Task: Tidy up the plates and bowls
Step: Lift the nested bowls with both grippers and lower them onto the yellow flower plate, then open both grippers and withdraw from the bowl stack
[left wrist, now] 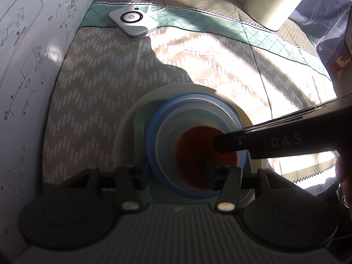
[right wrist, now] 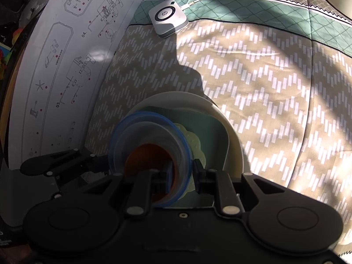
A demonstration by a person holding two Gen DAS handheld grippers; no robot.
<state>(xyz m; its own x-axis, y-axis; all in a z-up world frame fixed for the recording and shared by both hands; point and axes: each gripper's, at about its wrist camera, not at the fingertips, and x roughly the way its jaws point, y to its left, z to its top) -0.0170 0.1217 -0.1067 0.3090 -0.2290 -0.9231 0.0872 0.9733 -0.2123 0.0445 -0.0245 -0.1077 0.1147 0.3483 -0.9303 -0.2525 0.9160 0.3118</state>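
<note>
Sunlit patterned cloth [left wrist: 123,70] in tan, white and teal covers the surface, with a white instruction sheet [left wrist: 28,50] along its left edge and a small white square device [left wrist: 133,22] on a cable farther back. Near me sits the stack: a cream plate [right wrist: 233,136] at the bottom, a teal plate [right wrist: 216,136] on it, a pale scalloped dish [right wrist: 195,140] peeking out, then a clear blue-rimmed bowl [left wrist: 154,132] nested with another, and an orange bowl [left wrist: 193,140] inside. My left gripper [left wrist: 177,177] straddles the near-left wall of the blue-rimmed bowl with its 2 fingers standing apart, loosened from the rim. My right gripper [right wrist: 182,176] is clenched on the bowl's right wall, 1 finger inside and 1 outside. In the left view its black body reaches in from the right over the orange bowl.
</note>
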